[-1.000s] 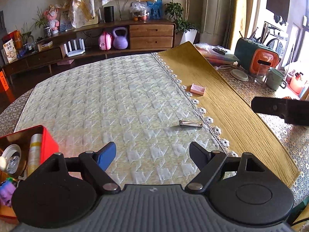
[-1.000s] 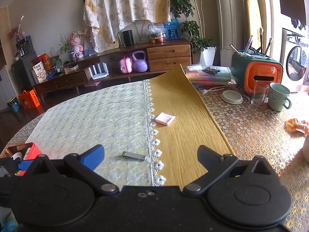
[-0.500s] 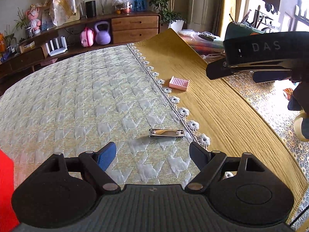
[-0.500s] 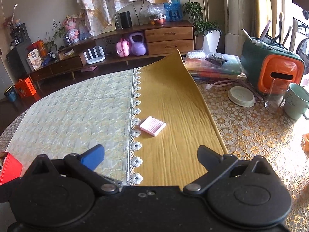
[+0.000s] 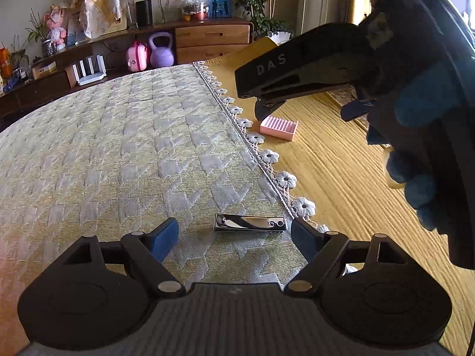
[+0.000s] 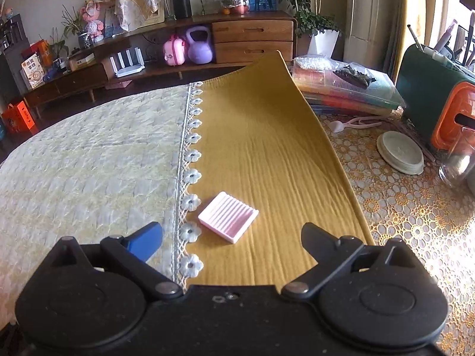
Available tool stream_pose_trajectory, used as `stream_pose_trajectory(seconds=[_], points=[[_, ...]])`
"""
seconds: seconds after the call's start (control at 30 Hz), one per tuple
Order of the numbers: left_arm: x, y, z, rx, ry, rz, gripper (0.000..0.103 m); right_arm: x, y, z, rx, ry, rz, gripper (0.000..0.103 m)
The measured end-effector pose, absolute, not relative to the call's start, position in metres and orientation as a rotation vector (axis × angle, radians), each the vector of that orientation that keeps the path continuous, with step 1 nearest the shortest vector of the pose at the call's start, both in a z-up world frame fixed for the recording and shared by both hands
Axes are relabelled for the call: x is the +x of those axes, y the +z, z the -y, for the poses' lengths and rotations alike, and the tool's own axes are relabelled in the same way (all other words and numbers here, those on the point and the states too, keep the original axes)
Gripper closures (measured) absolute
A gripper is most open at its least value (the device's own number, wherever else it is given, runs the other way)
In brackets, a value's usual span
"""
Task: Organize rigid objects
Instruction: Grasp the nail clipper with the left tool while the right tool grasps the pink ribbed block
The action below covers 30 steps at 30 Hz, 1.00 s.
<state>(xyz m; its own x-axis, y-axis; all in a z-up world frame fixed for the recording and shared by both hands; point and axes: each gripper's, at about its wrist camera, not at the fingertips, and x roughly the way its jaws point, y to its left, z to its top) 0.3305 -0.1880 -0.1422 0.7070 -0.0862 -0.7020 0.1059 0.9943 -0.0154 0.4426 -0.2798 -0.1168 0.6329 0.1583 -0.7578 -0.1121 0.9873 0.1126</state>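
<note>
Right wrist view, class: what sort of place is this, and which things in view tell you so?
Most likely a lived-in family living room. A low wooden sideboard stands along the wall with a potted plant beside it, and a purple kettlebell sits on its lower shelf. The table is spread with cloths.

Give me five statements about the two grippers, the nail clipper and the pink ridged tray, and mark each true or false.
1. The nail clipper lies on the quilted pale cloth. True.
2. The left gripper is shut on the nail clipper. False: its jaws stand open, with the clipper lying just ahead between the fingertips, untouched.
3. The pink ridged tray rests on the mustard-yellow cloth. True.
4. The right gripper holds the pink ridged tray. False: its jaws are open and the tray lies on the cloth ahead of them.
5. The pink ridged tray sits on top of the nail clipper. False: they lie apart, on either side of the flower lace trim.
</note>
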Motion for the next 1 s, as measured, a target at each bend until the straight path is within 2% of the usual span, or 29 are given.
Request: stream_pose_trajectory(seconds=[0.23, 0.43, 0.6, 0.67, 0.77, 0.9, 1.0], points=[[0.335, -0.148, 0.193, 0.026, -0.107, -0.761, 0.020, 0.471, -0.129, 0.279, 0.137, 0.084, -0.910, 0.010], [0.336, -0.149, 0.195, 0.029, -0.104, -0.748, 0.020, 0.477, -0.138, 0.275, 0.186, 0.051, -0.954, 0.025], [0.333, -0.150, 0.198, 0.056, -0.103, -0.735, 0.021, 0.477, -0.141, 0.264, 0.099, 0.045, -0.958, 0.038], [0.332, -0.149, 0.198, 0.061, -0.110, -0.730, 0.024, 0.476, -0.141, 0.263, 0.072, 0.043, -0.956, 0.048], [0.329, -0.148, 0.200, 0.069, -0.126, -0.726, 0.035, 0.474, -0.140, 0.266, 0.060, 0.050, -0.949, 0.054], [0.327, -0.147, 0.206, 0.094, -0.141, -0.726, 0.046, 0.468, -0.139, 0.271, 0.065, 0.071, -0.941, 0.058], [0.327, -0.146, 0.205, 0.081, -0.144, -0.737, 0.046, 0.461, -0.138, 0.276, 0.076, 0.095, -0.937, 0.058]])
